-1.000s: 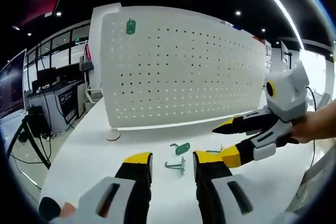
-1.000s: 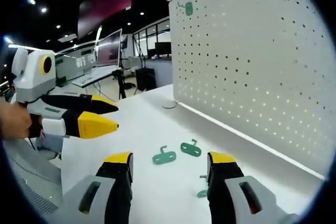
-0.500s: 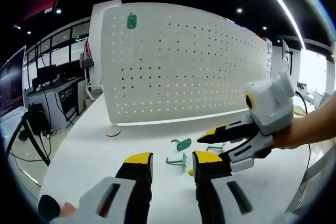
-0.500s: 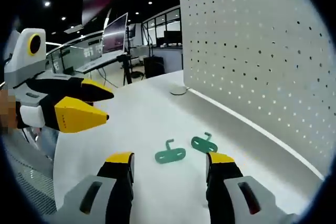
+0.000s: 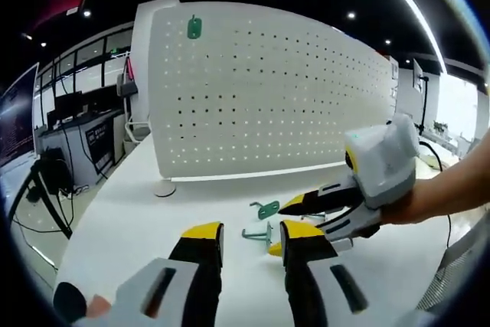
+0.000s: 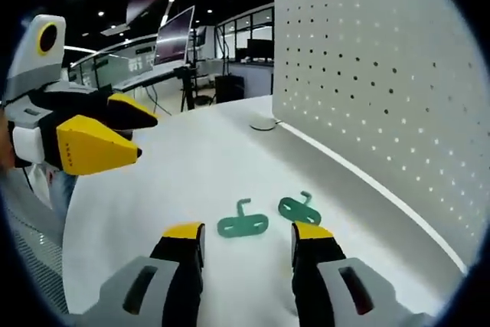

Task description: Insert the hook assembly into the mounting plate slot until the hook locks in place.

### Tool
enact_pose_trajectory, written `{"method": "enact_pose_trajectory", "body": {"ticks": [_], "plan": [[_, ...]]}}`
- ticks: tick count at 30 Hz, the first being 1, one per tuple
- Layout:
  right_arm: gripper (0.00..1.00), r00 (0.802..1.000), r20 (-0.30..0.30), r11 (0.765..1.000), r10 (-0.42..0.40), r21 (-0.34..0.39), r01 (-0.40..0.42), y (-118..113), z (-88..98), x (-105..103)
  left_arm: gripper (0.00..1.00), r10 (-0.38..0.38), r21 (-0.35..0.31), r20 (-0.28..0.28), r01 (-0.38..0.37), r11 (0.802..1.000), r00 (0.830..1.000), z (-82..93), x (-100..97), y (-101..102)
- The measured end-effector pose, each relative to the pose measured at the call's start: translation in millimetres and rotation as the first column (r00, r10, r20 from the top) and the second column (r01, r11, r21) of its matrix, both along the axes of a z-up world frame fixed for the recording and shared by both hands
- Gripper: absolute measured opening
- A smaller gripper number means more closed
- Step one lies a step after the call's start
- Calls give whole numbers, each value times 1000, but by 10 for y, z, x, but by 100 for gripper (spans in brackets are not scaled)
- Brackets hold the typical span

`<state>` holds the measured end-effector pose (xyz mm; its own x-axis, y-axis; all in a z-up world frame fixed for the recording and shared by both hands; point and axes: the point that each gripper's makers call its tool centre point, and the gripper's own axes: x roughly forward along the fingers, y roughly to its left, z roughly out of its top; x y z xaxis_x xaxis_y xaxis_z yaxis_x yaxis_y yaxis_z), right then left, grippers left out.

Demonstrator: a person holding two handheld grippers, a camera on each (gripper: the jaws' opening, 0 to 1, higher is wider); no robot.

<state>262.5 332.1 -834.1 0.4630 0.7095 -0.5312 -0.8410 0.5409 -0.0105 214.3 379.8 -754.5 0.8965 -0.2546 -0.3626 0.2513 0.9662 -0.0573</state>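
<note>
Here, mounted hook point(image 5: 194, 27); table hooks point(image 6: 243, 224)

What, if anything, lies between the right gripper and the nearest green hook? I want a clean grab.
Nothing visible does. In the right gripper view, the right gripper hovers open with bare white table ahead up to the green hook. A second hook lies beside it, apart.

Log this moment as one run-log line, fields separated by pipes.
left gripper: open, empty | right gripper: open, above green hooks on table | one hook on pegboard
</note>
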Motion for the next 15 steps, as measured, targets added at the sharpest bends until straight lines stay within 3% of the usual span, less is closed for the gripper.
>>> {"method": "enact_pose_trajectory", "body": {"ticks": [15], "plan": [[38, 999, -9, 999, 37, -4, -37, 116, -65, -19, 30, 2, -3, -8, -2, 1000, 1000, -20, 5, 9]]}}
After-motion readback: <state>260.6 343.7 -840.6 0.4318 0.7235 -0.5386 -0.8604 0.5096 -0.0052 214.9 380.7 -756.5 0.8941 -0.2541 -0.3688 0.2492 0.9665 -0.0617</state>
